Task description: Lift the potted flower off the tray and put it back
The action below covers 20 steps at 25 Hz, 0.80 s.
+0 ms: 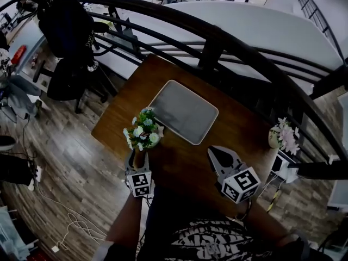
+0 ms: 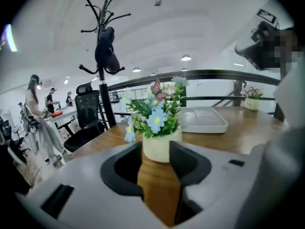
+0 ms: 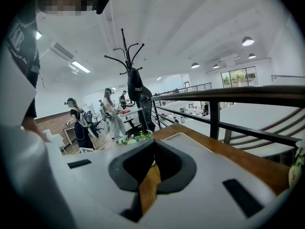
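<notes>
Potted flower (image 1: 144, 130) in a round cream pot is pinched by the left gripper (image 2: 156, 151), just left of the grey rectangular tray (image 1: 185, 110) — best kept upright, carried over it and lowered gently; the right gripper (image 3: 155, 162) is pressed together, empty

- Worktop (image 1: 179, 167): brown wood, smooth, slight sheen.
- Tray (image 1: 184, 112): grey, matt, smooth, looks like plastic.
- Pot (image 2: 161, 148): cream, matt, smooth.
- Left tongs (image 2: 156, 150), right tongs (image 3: 155, 144): matt grey plastic, black pads.
- Railing (image 1: 211, 50): dark metal.
- Floor (image 1: 70, 162): wood planks.
</notes>
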Available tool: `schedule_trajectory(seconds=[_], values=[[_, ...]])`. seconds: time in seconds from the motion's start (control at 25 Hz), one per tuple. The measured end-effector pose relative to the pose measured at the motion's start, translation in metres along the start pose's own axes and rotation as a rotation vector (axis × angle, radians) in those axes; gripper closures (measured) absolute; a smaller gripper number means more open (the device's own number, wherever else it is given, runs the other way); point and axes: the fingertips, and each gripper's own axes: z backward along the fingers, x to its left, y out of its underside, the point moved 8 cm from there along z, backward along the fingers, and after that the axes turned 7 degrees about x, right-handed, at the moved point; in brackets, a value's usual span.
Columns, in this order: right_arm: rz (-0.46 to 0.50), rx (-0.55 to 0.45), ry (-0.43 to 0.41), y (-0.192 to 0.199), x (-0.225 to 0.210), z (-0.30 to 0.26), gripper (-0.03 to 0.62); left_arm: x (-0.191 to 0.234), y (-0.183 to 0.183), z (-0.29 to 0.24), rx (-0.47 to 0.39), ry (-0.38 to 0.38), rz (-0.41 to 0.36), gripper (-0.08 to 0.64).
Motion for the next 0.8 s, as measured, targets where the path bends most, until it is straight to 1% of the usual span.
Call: schedule_trajectory(seconds=[0.04,0.08,0.2,0.24,0.36,0.48,0.6,0.72,0.8], values=[[-0.001,-0.001,-0.003,0.003,0.0,0.002,0.594,0.001,-0.001,0.008,-0.006,-0.012,0.024,0.405],[-0.001,0.0,-0.005,0.006,0.0,0.004,0.594,0.0,-0.002,0.014,-0.012,-0.019,0.046,0.443],[0.013,0.017,-0.011,0.015,0.003,0.009,0.594,-0.003,-0.006,0.032,-0.015,-0.028,0.104,0.526],[0.022,0.028,-0.014,0.018,0.004,0.011,0.594,-0.005,-0.009,0.038,-0.019,-0.027,0.124,0.543],[0.029,0.053,-0.036,0.027,0.015,0.009,0.594,-0.003,-0.021,0.057,-0.05,-0.01,0.167,0.551],[0.027,0.056,-0.051,0.03,0.027,-0.001,0.594,0.007,-0.028,0.071,-0.045,0.003,0.194,0.552],[0.043,0.054,-0.077,0.038,0.027,0.001,0.594,-0.004,-0.033,0.087,-0.052,-0.008,0.235,0.552],[0.063,0.049,-0.109,0.043,0.028,0.006,0.594,-0.018,-0.035,0.1,-0.064,-0.018,0.232,0.552],[0.071,0.051,-0.128,0.04,0.036,0.0,0.594,-0.014,-0.039,0.104,-0.056,-0.015,0.232,0.552]])
